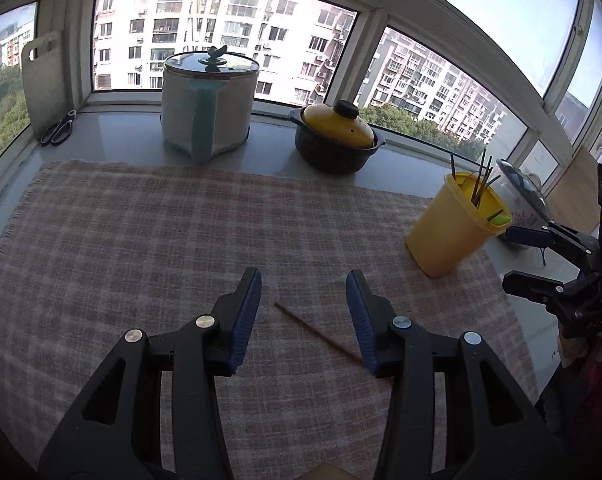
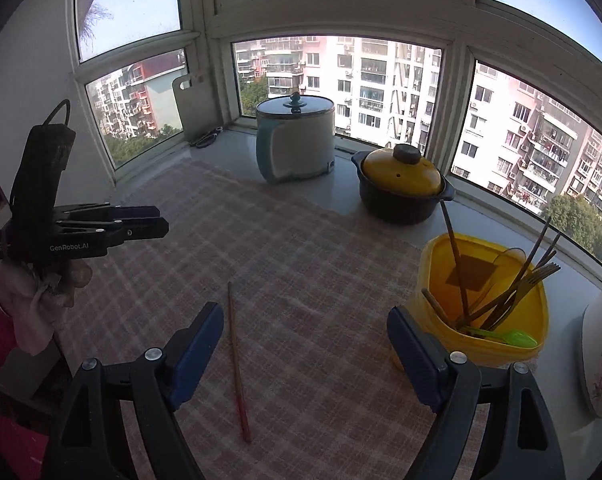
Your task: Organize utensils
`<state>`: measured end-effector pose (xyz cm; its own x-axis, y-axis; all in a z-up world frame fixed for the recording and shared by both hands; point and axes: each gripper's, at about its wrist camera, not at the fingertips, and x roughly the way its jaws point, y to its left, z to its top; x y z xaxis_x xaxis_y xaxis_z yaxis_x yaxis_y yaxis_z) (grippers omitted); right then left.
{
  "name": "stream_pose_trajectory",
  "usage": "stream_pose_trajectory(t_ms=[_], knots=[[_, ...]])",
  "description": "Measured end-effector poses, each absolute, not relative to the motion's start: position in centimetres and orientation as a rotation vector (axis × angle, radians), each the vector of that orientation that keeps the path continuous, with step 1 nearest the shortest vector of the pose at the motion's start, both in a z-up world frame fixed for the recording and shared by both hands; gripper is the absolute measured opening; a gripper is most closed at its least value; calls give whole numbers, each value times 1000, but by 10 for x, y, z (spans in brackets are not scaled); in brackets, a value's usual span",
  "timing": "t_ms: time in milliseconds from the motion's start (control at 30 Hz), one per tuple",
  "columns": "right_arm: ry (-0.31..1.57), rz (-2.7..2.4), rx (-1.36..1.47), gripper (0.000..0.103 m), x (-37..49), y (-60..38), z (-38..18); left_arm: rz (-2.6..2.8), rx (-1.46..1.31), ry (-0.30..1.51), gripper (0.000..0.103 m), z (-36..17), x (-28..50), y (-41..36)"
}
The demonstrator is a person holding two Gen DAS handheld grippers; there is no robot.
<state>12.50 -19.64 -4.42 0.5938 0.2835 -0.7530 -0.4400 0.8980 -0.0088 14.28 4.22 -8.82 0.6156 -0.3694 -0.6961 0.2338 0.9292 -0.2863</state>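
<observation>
A checked cloth [image 1: 149, 232] covers the counter beneath a bay window. At far left a cutting board [image 1: 41, 80] leans on the window frame with scissors [image 1: 59, 127] at its foot. Right of them stands a white pot with a glass lid [image 1: 209, 104], then a dark casserole with a yellow lid [image 1: 335, 136]. On the near cloth lies a single chopstick [image 2: 237, 360], the left gripper [image 1: 304, 314] poised over it with jaws apart and nothing grasped; one end of the chopstick passes behind that gripper's right finger. The right gripper [image 2: 305, 344] is spread wide and empty, the chopstick lying just inside its left finger. At right, on the cloth's edge, a yellow holder [image 2: 481, 344] contains chopsticks, forks and a green spoon [image 2: 509, 337].
</observation>
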Motion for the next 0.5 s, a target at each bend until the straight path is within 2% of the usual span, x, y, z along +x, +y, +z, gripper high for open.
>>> stream_pose_trajectory(t_ms=[200,300,367,500], knots=[[980,491,-215,68,142,-158,-87,-306,-188,883,45,-109,126,73],[1058,535,-230,56,150,-140,-112,-294,-205,903,45,-118,117,87],[1119,563,-238,44,156,-127,-130,-286,-213,915,45,-124,111,94],[1198,582,-274,39,163,-107,-160,-269,-235,946,45,-135,101,107]])
